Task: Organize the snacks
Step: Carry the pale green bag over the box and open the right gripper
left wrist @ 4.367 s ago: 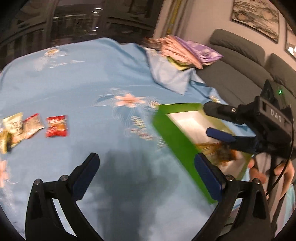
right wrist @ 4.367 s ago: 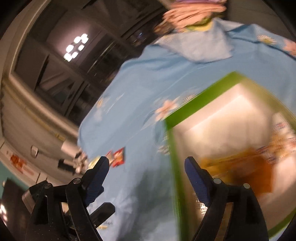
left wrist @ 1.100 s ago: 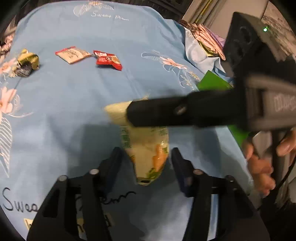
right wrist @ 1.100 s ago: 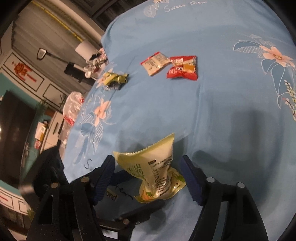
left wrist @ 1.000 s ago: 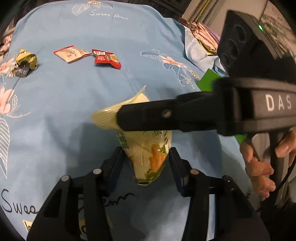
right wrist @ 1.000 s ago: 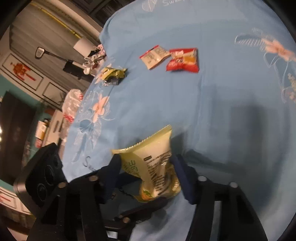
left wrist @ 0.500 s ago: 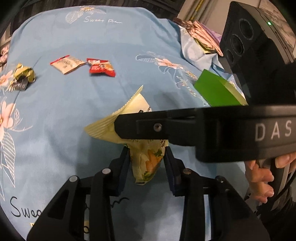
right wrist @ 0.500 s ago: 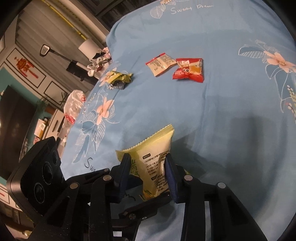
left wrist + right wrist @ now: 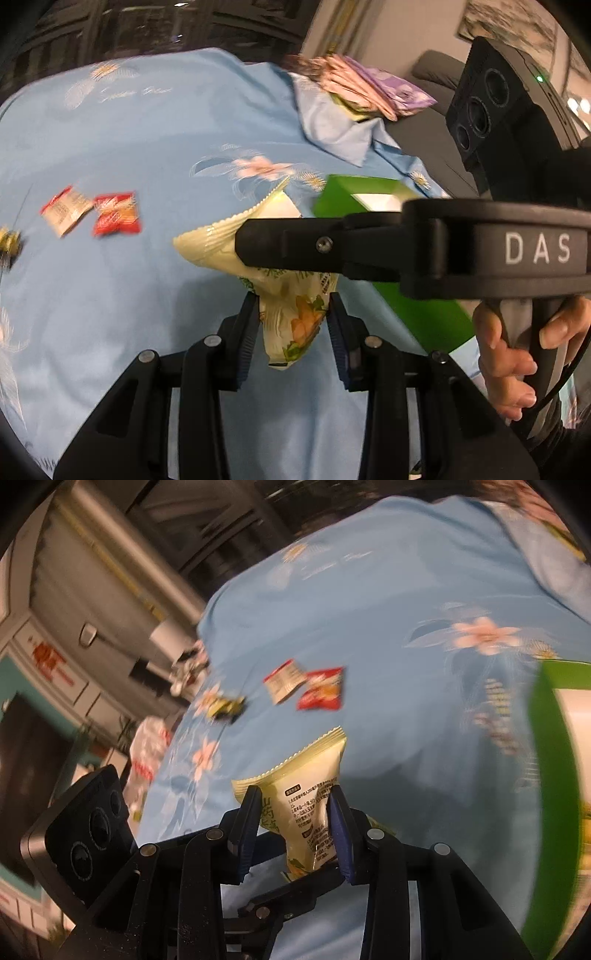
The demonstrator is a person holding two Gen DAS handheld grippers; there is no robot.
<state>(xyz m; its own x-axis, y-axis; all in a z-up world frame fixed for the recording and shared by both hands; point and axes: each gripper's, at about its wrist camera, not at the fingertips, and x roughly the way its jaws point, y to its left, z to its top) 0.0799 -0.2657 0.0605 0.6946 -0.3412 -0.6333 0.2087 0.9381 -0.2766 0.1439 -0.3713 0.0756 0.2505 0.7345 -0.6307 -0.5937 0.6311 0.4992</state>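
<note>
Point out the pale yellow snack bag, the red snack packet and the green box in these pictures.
pale yellow snack bag [image 9: 314, 775], right wrist view: upper panel below the crimped seal.
red snack packet [image 9: 117, 218], left wrist view: middle of its front.
green box [image 9: 424, 314], left wrist view: near outer wall.

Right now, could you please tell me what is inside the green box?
The green box shows a pale inner wall and a blurred yellow shape low at the right wrist view's edge. The rest of the interior is out of frame.
</note>
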